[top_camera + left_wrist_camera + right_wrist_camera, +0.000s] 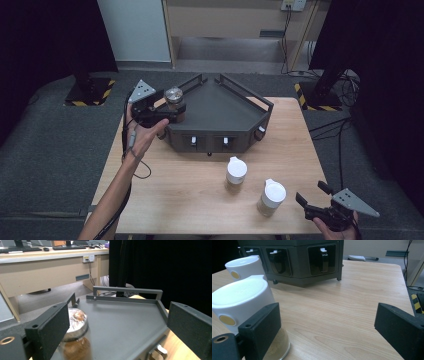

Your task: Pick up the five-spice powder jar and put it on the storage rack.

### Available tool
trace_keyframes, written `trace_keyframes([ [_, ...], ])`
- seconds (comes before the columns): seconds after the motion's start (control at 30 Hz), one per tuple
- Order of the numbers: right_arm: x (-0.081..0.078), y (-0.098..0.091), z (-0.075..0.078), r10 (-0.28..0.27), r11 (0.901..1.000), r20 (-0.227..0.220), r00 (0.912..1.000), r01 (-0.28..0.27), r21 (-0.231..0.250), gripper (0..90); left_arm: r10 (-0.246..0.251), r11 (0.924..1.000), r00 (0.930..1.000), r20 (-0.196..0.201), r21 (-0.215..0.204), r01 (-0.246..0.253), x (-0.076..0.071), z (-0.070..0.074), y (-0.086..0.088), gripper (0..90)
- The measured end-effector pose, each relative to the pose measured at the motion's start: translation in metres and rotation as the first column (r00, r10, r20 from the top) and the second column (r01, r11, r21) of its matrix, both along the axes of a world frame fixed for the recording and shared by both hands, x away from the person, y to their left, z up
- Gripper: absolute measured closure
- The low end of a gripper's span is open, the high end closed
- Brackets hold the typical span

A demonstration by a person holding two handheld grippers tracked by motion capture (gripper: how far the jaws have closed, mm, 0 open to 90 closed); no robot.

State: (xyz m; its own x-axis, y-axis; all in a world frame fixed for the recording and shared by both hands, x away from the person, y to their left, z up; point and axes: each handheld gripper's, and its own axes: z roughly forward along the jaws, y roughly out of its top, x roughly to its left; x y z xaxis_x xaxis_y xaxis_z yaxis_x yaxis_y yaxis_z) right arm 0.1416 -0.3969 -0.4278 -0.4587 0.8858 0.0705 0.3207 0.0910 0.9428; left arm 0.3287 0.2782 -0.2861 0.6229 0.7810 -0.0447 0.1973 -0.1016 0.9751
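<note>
A glass jar with a metal lid and brown contents [174, 104] stands on the left corner of a dark grey railed tray [220, 107]. My left gripper [172, 111] is at that jar with its jaws spread wide. In the left gripper view the jar [76, 335] sits just inside the left jaw, with a broad gap across the tray's deck [120, 320] to the right jaw. My right gripper [311, 194] is open near the table's front right corner. Two white-lidded jars [236, 172] [272, 196] stand to its left. The nearer jar [242, 300] is beside its left jaw.
The tray's front face holds recessed pockets with small white-topped parts [322, 257]. Bare wooden table [200, 200] lies in front of the tray and right of the white-lidded jars. A cable trails from the left gripper over the table's left edge.
</note>
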Motion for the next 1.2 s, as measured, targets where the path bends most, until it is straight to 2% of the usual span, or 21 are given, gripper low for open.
trace_keyframes([
  [0.17, 0.000, 0.000, 0.000, 0.000, 1.0000, 0.000, 1.0000, 0.000, -0.001, 6.9, -0.009, 0.9999, 0.9998, 0.015, 0.010, 0.009, -0.019, -0.003, 0.005, 3.7],
  [0.23, 0.000, 0.000, 0.000, 0.000, 1.0000, 0.000, 1.0000, 0.000, -0.001, 6.8, -0.014, 0.9999, 0.9998, 0.014, -0.003, 0.014, -0.027, -0.006, 0.010, 3.7],
  [0.53, 0.000, 0.001, 0.001, -0.001, 1.0000, -0.002, 1.0000, 0.001, -0.003, 6.8, -0.031, 0.9988, 0.9994, 0.017, -0.036, 0.032, -0.060, -0.028, 0.029, 3.6],
  [0.63, 0.000, 0.001, 0.001, -0.001, 1.0000, -0.002, 1.0000, 0.001, -0.003, 6.8, -0.030, 0.9994, 0.9993, 0.023, -0.016, 0.031, -0.071, -0.034, 0.033, 3.6],
  [0.73, 0.000, 0.001, 0.001, -0.002, 1.0000, -0.001, 1.0000, 0.002, -0.004, 6.8, -0.041, 0.9989, 0.9989, 0.024, -0.020, 0.041, -0.081, -0.043, 0.039, 3.5],
  [0.87, 0.000, 0.001, 0.001, -0.002, 1.0000, -0.002, 1.0000, 0.002, -0.004, 6.8, -0.052, 0.9985, 0.9985, 0.016, -0.017, 0.052, -0.092, -0.055, 0.044, 3.1],
  [1.03, 0.000, 0.001, 0.001, -0.004, 1.0000, -0.002, 1.0000, 0.004, -0.005, 6.8, -0.065, 0.9978, 0.9976, 0.025, -0.013, 0.065, -0.103, -0.071, 0.051, 3.2],
  [1.2, 0.000, 0.001, 0.001, -0.004, 1.0000, -0.002, 1.0000, 0.004, -0.005, 6.8, -0.081, 0.9966, 0.9967, 0.006, -0.008, 0.082, -0.111, -0.089, 0.056, 3.0],
])
